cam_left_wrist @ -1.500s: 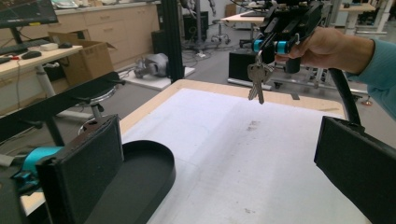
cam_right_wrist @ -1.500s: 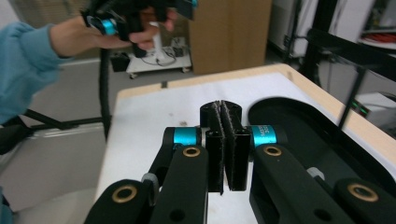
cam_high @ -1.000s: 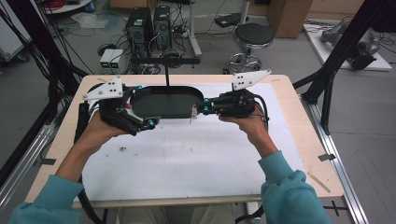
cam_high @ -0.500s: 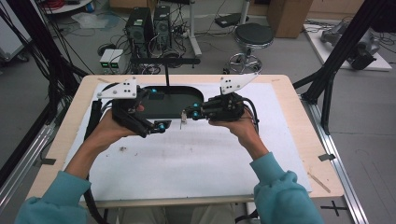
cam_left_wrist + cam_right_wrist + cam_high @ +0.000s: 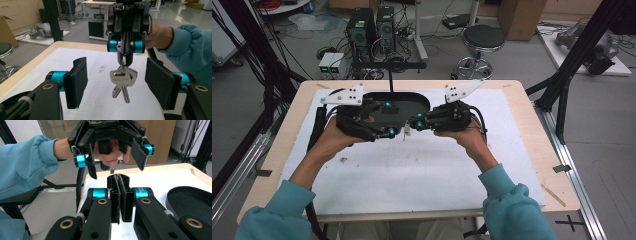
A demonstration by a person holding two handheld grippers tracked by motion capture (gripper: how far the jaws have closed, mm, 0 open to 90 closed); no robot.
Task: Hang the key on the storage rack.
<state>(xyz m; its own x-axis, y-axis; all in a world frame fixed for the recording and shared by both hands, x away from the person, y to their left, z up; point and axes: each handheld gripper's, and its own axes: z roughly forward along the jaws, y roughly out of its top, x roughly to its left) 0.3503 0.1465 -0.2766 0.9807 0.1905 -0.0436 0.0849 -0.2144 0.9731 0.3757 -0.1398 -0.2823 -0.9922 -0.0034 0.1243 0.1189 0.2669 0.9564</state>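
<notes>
The counter (image 5: 512,165) is looked down on from above the person's side, facing toward 12 o'clock. The left claw (image 5: 117,82) view is taken close, level along its pads, facing the right claw (image 5: 127,48). The right claw view faces back. The bunch of keys (image 5: 123,82) is shared with the high view.

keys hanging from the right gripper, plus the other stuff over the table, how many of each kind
grippers: 2, left gripper and right gripper
keys: at least 3 on one ring, overlapping, so exact count unsure
black tray: 1
white mat: 1
total: at least 7
</notes>
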